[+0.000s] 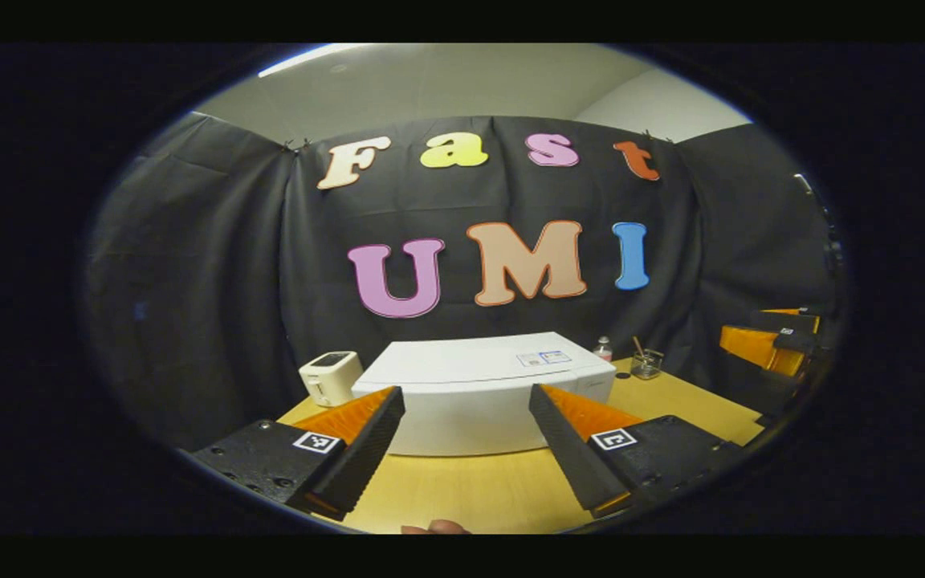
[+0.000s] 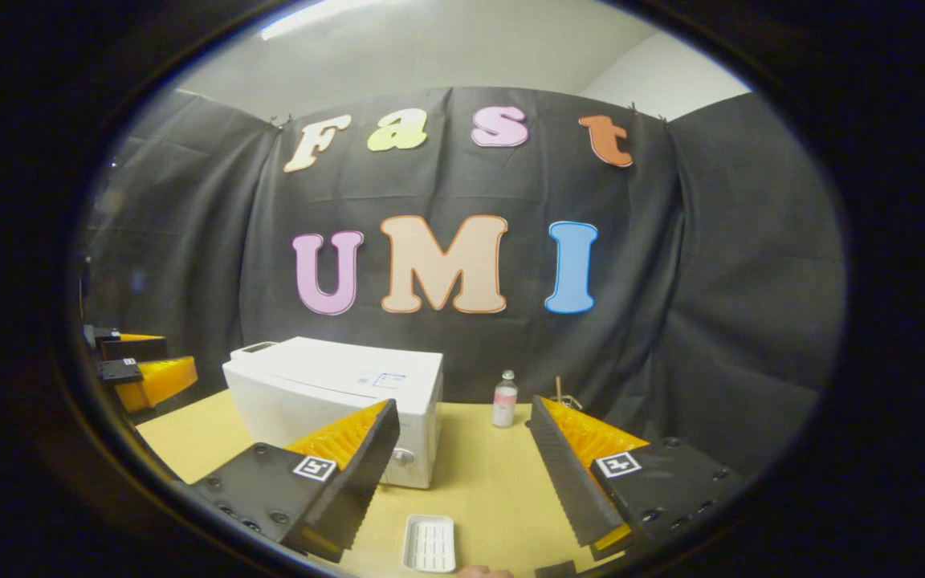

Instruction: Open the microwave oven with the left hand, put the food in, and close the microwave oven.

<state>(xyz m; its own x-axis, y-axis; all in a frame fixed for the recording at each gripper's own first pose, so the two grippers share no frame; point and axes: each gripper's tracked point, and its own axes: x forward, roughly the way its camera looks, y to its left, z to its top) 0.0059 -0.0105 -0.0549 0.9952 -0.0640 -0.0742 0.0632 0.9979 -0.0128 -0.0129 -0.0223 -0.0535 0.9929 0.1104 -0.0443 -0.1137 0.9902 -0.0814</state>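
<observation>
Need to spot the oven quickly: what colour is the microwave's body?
White all over; the microwave shows best in the right gripper view, on the table.

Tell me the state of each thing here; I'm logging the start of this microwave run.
microwave: door closed, on the table.
left gripper: open, holding nothing.
right gripper: open, holding nothing.
white tray: flat on the table, contents unclear.
small bottle: upright, capped.
glass jar: upright, sticks inside.
</observation>
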